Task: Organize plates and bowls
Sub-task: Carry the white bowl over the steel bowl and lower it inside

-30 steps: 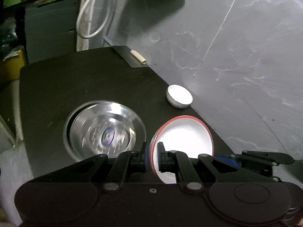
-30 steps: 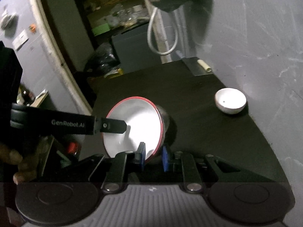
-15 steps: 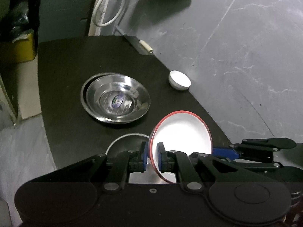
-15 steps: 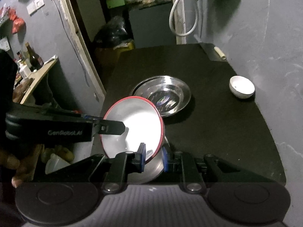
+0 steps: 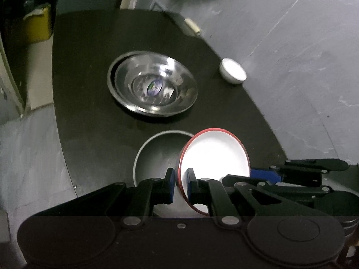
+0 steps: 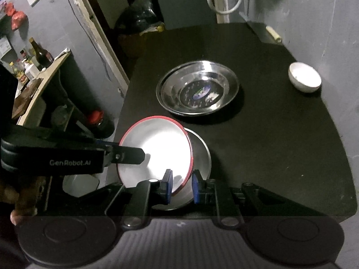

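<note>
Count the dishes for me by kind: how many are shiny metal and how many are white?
Metal: 2, the wide steel dish and the steel bowl under the held one.
White: 2, the red-rimmed bowl and the small white bowl.
Total: 4

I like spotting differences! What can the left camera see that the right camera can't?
Only the left view shows the yellow bin beside the table. Only the right view shows the wooden shelf of bottles and a red-capped jar. Both show the red-rimmed white plate, the stacked shiny steel bowls and the small white bowl.
</note>
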